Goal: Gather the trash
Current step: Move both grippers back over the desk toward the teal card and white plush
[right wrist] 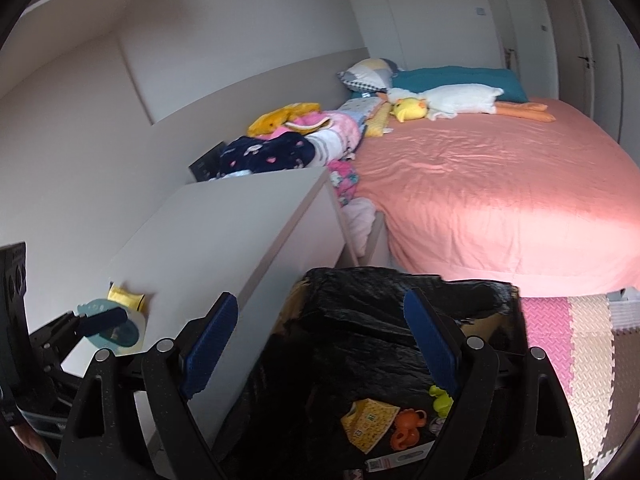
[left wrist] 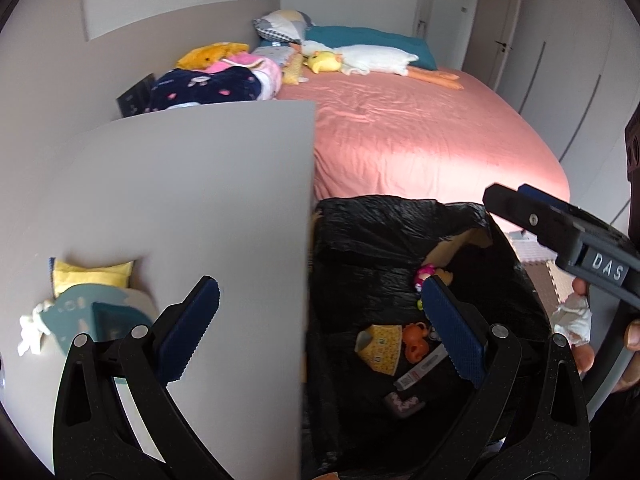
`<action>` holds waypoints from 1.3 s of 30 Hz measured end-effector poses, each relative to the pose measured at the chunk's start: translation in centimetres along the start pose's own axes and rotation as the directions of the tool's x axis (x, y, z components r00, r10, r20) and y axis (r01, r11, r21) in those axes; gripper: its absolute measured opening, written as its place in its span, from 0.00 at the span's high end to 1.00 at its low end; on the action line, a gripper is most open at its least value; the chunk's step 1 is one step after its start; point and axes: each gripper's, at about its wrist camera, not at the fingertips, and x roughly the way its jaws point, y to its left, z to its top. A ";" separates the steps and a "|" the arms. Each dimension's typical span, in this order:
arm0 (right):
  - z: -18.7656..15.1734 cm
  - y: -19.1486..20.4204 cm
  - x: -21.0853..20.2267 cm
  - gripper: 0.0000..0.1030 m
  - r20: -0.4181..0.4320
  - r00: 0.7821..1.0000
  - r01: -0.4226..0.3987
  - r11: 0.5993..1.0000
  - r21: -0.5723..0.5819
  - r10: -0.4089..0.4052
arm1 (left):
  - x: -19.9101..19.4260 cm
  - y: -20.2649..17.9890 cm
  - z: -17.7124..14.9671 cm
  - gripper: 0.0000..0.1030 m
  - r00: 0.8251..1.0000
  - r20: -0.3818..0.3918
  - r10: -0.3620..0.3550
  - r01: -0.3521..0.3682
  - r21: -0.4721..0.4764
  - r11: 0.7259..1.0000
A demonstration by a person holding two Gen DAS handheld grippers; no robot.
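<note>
Fingers of both our grippers, left gripper (left wrist: 320,312) and right gripper (right wrist: 320,340), hang released, empty, over the black plastic-lined trash bin (left wrist: 400,216), presumably ready for more trash.

bin floor: black liner (left wrist: 400,232) folds hide part
label strip (right wrist: 400,460): print unreadable, cut by the frame edge
</note>
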 end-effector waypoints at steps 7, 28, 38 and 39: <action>-0.5 3.0 1.1 0.17 -0.026 0.999 -0.046 0.997 -0.063 0.044 | -1.6 3.0 -0.6 0.05 0.999 0.020 0.046 -0.045 -0.055 0.997; -4.0 13.5 4.1 0.17 -0.152 0.973 -0.207 0.946 -0.248 0.173 | -5.8 12.2 -3.4 0.05 0.982 0.049 0.182 -0.169 -0.201 0.965; -5.7 17.9 5.2 0.15 -0.206 0.955 -0.271 0.911 -0.311 0.213 | -7.0 17.2 -5.0 0.05 0.970 0.030 0.241 -0.226 -0.255 0.940; -5.9 18.4 5.4 0.15 -0.213 0.953 -0.278 0.907 -0.316 0.217 | -7.1 17.9 -5.2 0.05 0.969 0.026 0.246 -0.231 -0.264 0.937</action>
